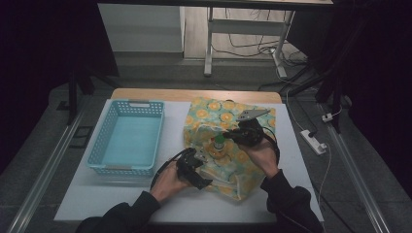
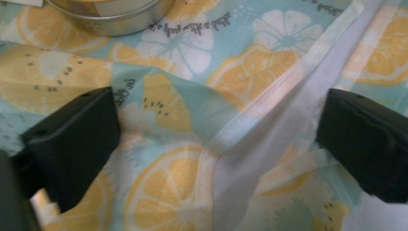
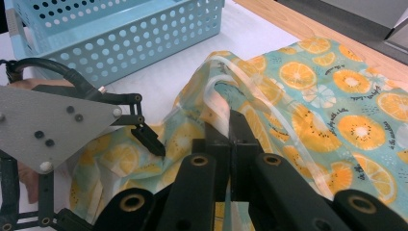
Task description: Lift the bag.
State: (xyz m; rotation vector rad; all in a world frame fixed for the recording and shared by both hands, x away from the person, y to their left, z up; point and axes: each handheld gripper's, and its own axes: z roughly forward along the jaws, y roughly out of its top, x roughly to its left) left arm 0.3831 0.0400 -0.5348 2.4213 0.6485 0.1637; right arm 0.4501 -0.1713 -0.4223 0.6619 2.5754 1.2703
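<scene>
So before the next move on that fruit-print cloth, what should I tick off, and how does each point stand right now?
1. Right gripper shut on a fold of the cloth: ok, the jaws are together with fabric pinched between them.
2. Left gripper open and ready: ok, the jaws stand wide over the cloth seam, not pressing it.
3. Bottle clear of the grippers: cannot tell, it sits close under the right gripper.
4. Round tin free of the left jaws: ok.
5. Basket ready to receive things: ok, nothing lies in it.
</scene>
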